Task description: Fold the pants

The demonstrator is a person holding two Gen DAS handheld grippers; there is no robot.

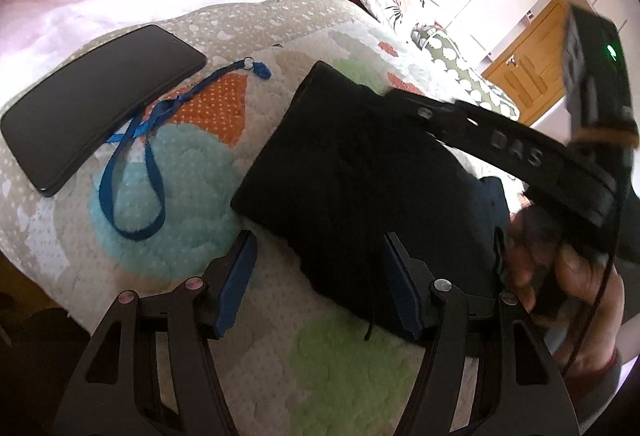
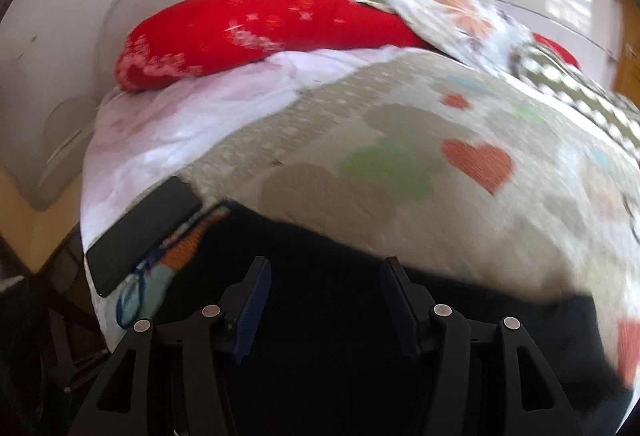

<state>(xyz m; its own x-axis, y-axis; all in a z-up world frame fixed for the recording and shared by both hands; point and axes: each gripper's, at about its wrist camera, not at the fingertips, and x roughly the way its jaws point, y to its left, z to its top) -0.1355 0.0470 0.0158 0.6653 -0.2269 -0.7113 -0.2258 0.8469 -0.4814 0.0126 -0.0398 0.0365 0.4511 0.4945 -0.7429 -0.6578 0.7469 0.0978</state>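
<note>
Black folded pants (image 1: pixel 360 172) are seen lying just beyond the wide-open, empty left gripper (image 1: pixel 318 276); the right gripper (image 2: pixel 324 300) is likewise held agape above them.

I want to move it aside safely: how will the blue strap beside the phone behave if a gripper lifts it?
The blue strap is probably floppy: it lies in a loose loop on the quilt. It looks thin and light, so it would likely dangle. Its clip end may swing toward the phone.
</note>
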